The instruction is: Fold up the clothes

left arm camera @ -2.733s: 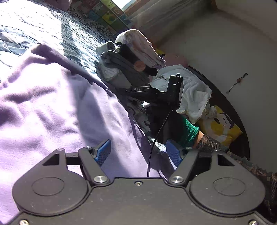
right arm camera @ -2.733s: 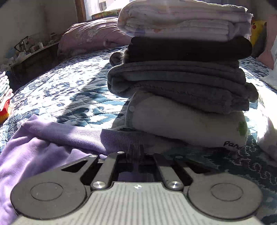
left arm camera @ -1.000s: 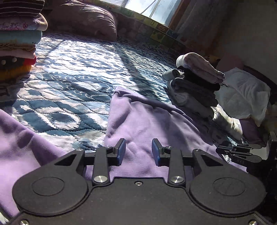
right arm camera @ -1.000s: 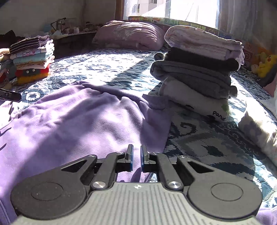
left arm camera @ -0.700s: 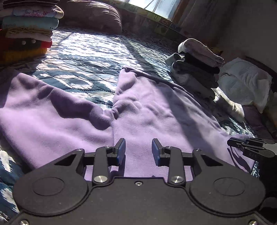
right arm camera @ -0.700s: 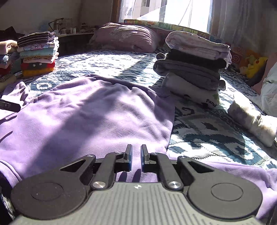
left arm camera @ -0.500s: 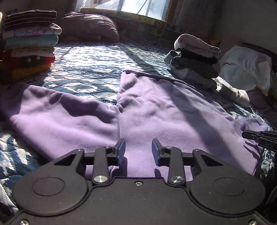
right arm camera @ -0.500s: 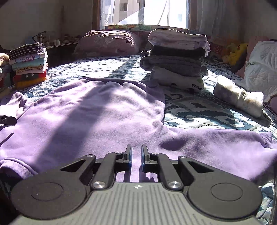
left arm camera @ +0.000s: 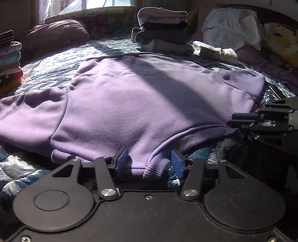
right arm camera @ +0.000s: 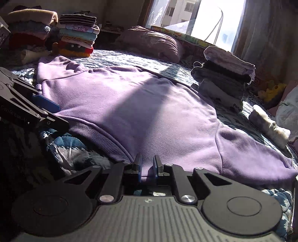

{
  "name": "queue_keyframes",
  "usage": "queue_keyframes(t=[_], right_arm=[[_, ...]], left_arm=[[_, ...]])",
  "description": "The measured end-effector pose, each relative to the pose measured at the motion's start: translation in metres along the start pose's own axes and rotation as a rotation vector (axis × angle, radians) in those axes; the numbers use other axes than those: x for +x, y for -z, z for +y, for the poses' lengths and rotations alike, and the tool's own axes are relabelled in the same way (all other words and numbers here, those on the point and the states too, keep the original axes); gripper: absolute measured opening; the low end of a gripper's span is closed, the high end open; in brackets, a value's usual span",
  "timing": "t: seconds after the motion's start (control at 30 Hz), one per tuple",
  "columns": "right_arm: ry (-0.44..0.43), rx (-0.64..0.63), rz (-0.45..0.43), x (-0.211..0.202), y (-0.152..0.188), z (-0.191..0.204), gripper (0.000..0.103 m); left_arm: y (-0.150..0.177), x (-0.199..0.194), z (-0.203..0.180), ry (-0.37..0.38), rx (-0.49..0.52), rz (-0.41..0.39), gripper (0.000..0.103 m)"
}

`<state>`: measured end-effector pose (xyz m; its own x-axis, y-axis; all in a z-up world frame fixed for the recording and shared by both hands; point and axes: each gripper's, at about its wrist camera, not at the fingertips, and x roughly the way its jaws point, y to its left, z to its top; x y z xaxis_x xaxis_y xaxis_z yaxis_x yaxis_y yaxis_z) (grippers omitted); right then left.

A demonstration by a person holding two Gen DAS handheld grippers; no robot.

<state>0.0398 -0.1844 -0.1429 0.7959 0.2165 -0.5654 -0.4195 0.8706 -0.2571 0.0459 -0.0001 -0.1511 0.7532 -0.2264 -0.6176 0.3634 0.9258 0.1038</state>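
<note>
Two grippers sat at the near edge of the bed, both at the ribbed hem of the purple sweatshirt. Sweatshirt lay spread flat across the quilted blue bedspread, hem toward the cameras, sleeves out to either side. Left gripper: fingers spread wide, a bunched fold of hem sitting between them, not pinched. Right gripper: fingers narrow, small gap left, hem fabric running into that gap; could not tell whether the pads actually gripped it. In the right wrist view the left gripper showed at the left edge, its blue pad resting on the hem corner. In the left wrist view the right gripper showed at the right edge, just beside the other hem corner. Folded grey stack stood on the bed past the sweatshirt's far edge, right side, with a rolled cream item near it. Colourful folded stack stood near the far left corner of the bed, beside a sleeve end. Mauve pillow lay at the far edge under the window. Hard sunlight, with a broad shadow band across the sweatshirt's middle.
</note>
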Motion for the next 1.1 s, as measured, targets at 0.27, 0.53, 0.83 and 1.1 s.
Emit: queue_keyframes(t=[0.27, 0.53, 0.83, 1.1], right_arm=[[-0.021, -0.047, -0.150, -0.034, 0.001, 0.016, 0.037], [-0.033, -0.172, -0.055, -0.015, 0.006, 0.034, 0.021], [-0.077, -0.066, -0.146, -0.045, 0.007, 0.022, 0.015], [-0.089, 0.190, -0.062, 0.006, 0.006, 0.002, 0.017]], left_arm=[[-0.002, -0.025, -0.022, -0.023, 0.128, -0.084, 0.050], [0.009, -0.006, -0.036, -0.119, 0.335, -0.025, 0.020], [-0.005, -0.036, -0.001, 0.023, 0.112, -0.100, 0.024], [-0.003, -0.009, 0.035, -0.056, -0.174, -0.049, 0.060]])
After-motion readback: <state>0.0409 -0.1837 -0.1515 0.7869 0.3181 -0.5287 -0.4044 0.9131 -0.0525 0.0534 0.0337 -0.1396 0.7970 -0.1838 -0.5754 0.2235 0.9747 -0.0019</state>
